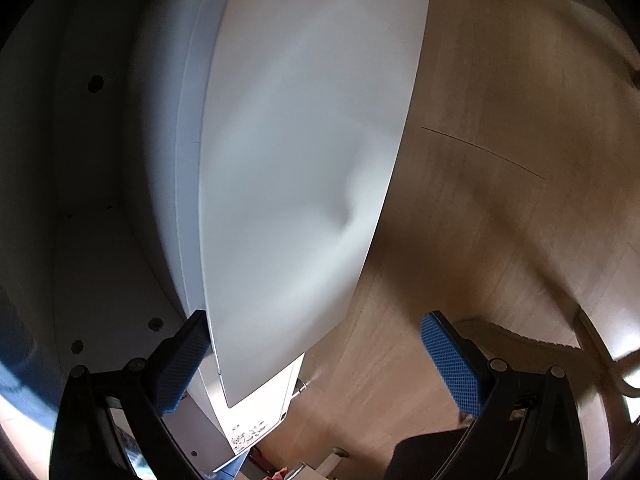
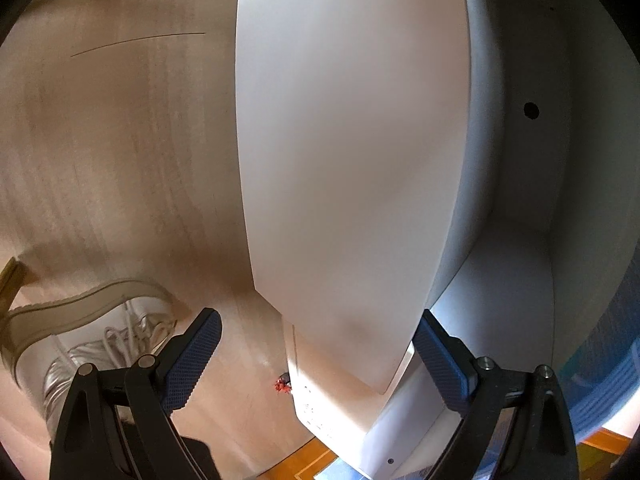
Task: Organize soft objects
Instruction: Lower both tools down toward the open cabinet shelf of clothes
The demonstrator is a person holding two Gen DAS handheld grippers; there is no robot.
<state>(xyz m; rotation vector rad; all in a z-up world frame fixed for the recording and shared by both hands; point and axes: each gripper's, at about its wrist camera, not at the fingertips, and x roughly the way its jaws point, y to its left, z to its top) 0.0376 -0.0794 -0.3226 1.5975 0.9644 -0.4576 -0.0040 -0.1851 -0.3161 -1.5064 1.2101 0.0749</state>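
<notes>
1. Left wrist view. The left hand-held gripper (image 1: 316, 360) is spread wide and holds nothing; the bottom edge of a white cabinet door (image 1: 304, 168) sits between its blue pads (image 1: 450, 364), the left pad close against the edge, though I cannot tell if it touches.
   - Risk, as I judge it: if the fingers close or swing here, the door could be pinched or knocked against the white cabinet frame (image 1: 188, 184) to the left of it.
   - Hard to read: the dim cabinet interior (image 1: 100, 240) beyond the left pad shows only peg holes. No soft object is in sight, so where the task's things lie cannot be told. Small clutter below the door is too blurred to name.

2. Right wrist view. The right hand-held gripper (image 2: 318, 356) is likewise wide open and empty, straddling the same door (image 2: 352, 160), its right pad near the door's lower corner.
   - Risk: a white laced sneaker (image 2: 92, 332) stands on the wooden floor (image 2: 120, 140) just left of the left finger; a leftward sweep could strike it.
   - Hidden: the shelf (image 2: 500, 280) beyond the right finger looks bare as far as it shows. A small red speck (image 2: 283, 385) near the cabinet base is too small to identify.
</notes>
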